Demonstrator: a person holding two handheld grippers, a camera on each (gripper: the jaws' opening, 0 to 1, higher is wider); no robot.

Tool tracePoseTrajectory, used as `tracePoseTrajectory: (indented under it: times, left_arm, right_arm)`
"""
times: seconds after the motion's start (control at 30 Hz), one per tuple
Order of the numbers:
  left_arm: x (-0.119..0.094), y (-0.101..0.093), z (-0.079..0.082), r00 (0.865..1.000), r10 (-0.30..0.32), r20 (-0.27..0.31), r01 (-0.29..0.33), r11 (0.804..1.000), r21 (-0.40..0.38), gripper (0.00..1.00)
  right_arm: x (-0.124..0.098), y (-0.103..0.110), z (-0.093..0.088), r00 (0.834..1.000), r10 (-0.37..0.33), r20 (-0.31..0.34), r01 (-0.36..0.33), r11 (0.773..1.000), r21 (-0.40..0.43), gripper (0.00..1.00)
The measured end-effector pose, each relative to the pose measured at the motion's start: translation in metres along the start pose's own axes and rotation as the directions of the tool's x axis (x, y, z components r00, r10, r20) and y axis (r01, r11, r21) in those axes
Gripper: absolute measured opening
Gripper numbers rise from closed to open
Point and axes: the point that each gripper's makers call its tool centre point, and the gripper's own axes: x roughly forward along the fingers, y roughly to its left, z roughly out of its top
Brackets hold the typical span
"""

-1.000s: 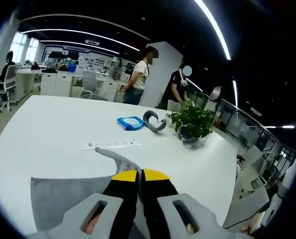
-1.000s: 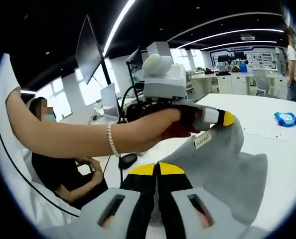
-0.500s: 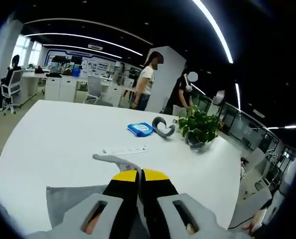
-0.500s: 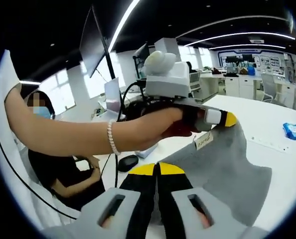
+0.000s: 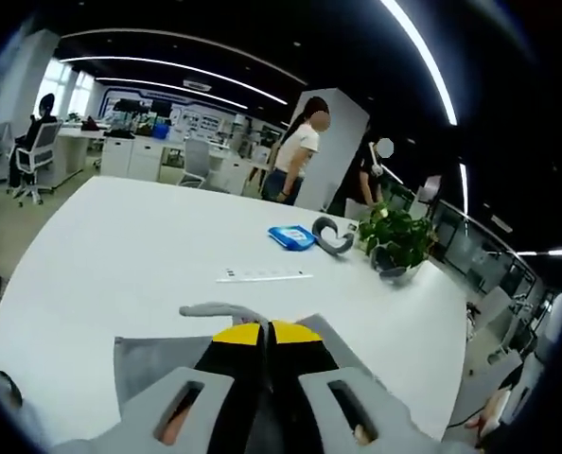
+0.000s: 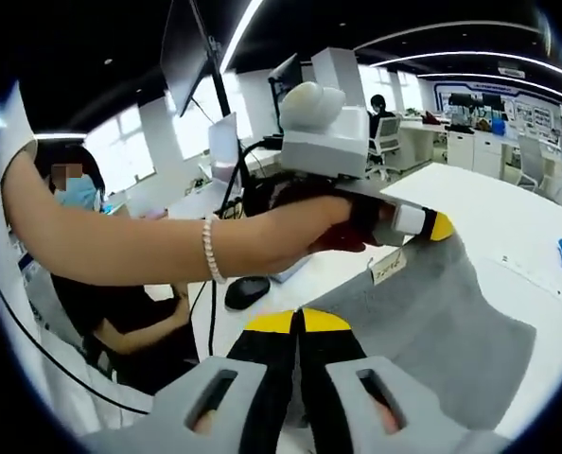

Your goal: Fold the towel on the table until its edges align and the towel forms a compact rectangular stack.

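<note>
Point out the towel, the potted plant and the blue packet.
towel (image 6: 451,322): right gripper view, on the grey cloth's flat middle.
potted plant (image 5: 399,236): left gripper view, on its green leaves.
blue packet (image 5: 291,237): left gripper view, on the packet's top face.

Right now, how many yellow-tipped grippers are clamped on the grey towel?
2. The left gripper pinches a raised corner of the grey towel; the right gripper grips a nearer edge. Both have jaws closed on cloth.
</note>
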Motion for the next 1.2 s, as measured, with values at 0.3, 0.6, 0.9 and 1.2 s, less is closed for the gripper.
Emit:
tracePoseTrajectory:
  times: [0.3,0.6,0.9,1.2]
  left_arm:
    - [0.000,0.035,-0.035,0.998,0.046,-0.041,-0.048,0.998,-0.030,0.02]
    - [0.010,0.061,-0.064,0.992,0.076,-0.101,-0.085,0.993,-0.084,0.03]
    - [0.028,0.081,-0.074,0.987,0.104,-0.126,-0.120,0.985,-0.126,0.02]
    - [0.012,0.074,-0.033,0.998,0.064,0.011,-0.061,0.986,-0.153,0.02]
  right_arm:
    - [0.028,0.001,-0.026,0.997,0.024,-0.074,-0.022,0.999,0.039,0.00]
    - [0.042,0.000,-0.036,0.994,0.042,-0.101,-0.034,0.996,0.082,0.00]
    - [0.061,-0.004,-0.046,0.990,0.049,-0.135,-0.037,0.995,0.090,0.00]
    - [0.063,0.001,-0.035,0.993,0.045,-0.109,-0.037,0.996,0.075,0.00]
